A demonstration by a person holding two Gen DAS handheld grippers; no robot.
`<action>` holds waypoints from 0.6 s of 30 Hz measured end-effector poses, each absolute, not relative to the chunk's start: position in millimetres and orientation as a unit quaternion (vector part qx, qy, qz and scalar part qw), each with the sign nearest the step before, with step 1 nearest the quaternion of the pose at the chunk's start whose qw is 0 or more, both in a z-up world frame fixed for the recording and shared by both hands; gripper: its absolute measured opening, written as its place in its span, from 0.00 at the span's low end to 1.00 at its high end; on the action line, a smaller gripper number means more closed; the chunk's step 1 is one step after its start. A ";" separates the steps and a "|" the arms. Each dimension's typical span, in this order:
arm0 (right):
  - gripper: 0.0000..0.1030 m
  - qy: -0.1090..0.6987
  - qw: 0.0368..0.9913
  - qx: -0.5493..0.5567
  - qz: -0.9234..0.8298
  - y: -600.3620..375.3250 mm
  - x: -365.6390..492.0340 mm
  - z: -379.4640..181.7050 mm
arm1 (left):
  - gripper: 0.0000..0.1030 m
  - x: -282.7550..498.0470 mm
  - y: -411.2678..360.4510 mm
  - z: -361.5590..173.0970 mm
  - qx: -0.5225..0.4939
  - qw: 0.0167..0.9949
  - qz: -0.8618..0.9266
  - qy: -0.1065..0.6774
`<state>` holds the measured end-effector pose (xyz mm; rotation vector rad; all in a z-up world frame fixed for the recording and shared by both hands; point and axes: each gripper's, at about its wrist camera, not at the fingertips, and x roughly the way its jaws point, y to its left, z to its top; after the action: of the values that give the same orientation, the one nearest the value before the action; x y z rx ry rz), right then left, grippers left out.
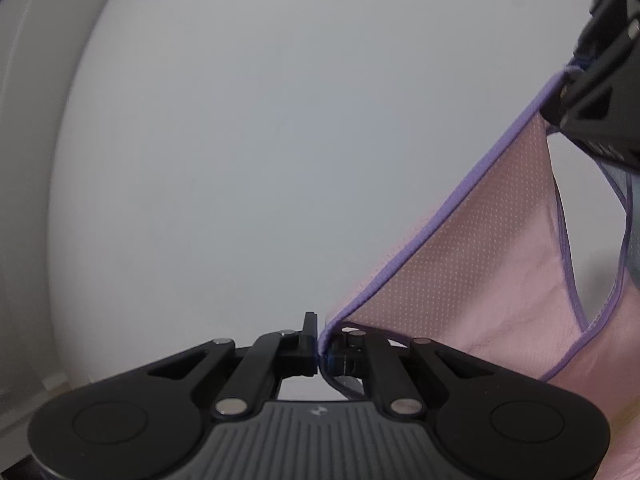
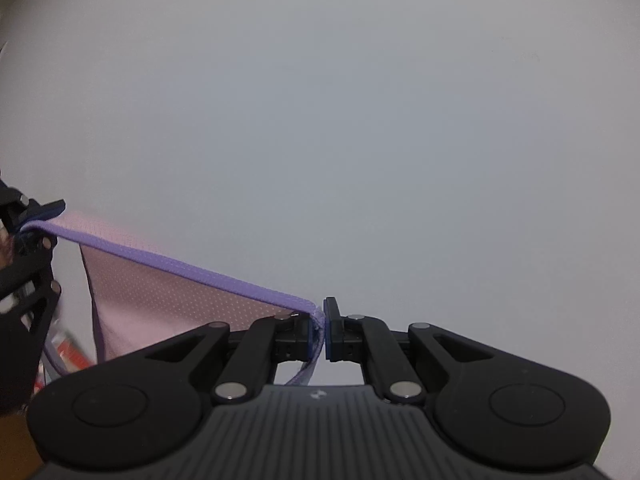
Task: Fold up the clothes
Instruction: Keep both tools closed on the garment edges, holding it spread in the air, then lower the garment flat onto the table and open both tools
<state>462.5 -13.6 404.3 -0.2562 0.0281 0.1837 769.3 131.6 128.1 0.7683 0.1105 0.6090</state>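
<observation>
A pink mesh garment (image 1: 472, 264) with purple trim hangs in the air, stretched between both grippers. My left gripper (image 1: 319, 340) is shut on one end of its purple edge, and the cloth runs up to the right from there. The right gripper shows at the upper right of the left wrist view as a black body (image 1: 600, 92) pinching the other end. In the right wrist view my right gripper (image 2: 320, 332) is shut on the purple trim, and the pink garment (image 2: 160, 300) stretches left to the left gripper (image 2: 28, 220) at the frame's edge.
A plain pale wall (image 2: 340, 120) fills both views ahead. A white door or panel edge (image 1: 24, 160) stands at the left of the left wrist view. Blurred red and orange things (image 2: 68, 352) lie low at the left of the right wrist view.
</observation>
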 end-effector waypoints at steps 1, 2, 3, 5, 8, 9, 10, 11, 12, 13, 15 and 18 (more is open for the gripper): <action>0.04 0.004 0.988 -0.123 0.090 -12.0 467.0 405.7 | 0.03 775.3 129.5 127.9 0.364 0.881 0.298 0.041; 0.04 -0.010 0.989 -0.116 0.091 -11.2 469.3 406.6 | 0.03 779.9 127.2 126.2 0.359 0.883 0.303 0.027; 0.04 -0.025 0.989 -0.110 0.092 -10.8 469.8 406.6 | 0.03 784.6 124.9 124.4 0.353 0.884 0.307 0.013; 0.04 -0.050 0.989 -0.100 0.097 -11.5 467.3 401.8 | 0.03 785.3 120.1 118.7 0.336 0.891 0.306 -0.006; 0.04 -0.072 0.986 -0.102 0.109 -14.3 455.8 381.3 | 0.03 775.8 109.2 94.9 0.328 0.894 0.304 -0.017; 0.04 -0.078 0.984 -0.106 0.117 -15.2 449.1 371.4 | 0.03 769.9 103.7 84.5 0.331 0.893 0.304 -0.017; 0.04 -0.083 0.982 -0.109 0.127 -17.0 439.5 361.5 | 0.03 760.6 96.9 74.0 0.337 0.892 0.301 -0.015; 0.04 -0.086 0.980 -0.113 0.137 -19.1 429.1 351.6 | 0.03 750.5 89.8 63.0 0.342 0.891 0.298 -0.012; 0.04 -0.090 0.978 -0.117 0.145 -20.4 417.6 341.4 | 0.03 740.4 82.5 50.7 0.347 0.891 0.294 -0.009; 0.04 -0.091 0.976 -0.123 0.154 -21.6 405.1 331.0 | 0.03 729.0 75.0 39.2 0.351 0.891 0.289 -0.004; 0.04 -0.087 0.973 -0.138 0.164 -27.0 376.8 308.3 | 0.03 699.1 57.9 16.1 0.353 0.893 0.278 0.009; 0.04 -0.065 0.968 -0.151 0.188 -38.9 335.6 264.8 | 0.03 645.3 29.7 -23.6 0.335 0.910 0.242 0.038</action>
<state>335.6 -38.9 264.8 -0.3055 -0.1307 0.3791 645.3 29.7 -23.6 0.6911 0.0775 0.4982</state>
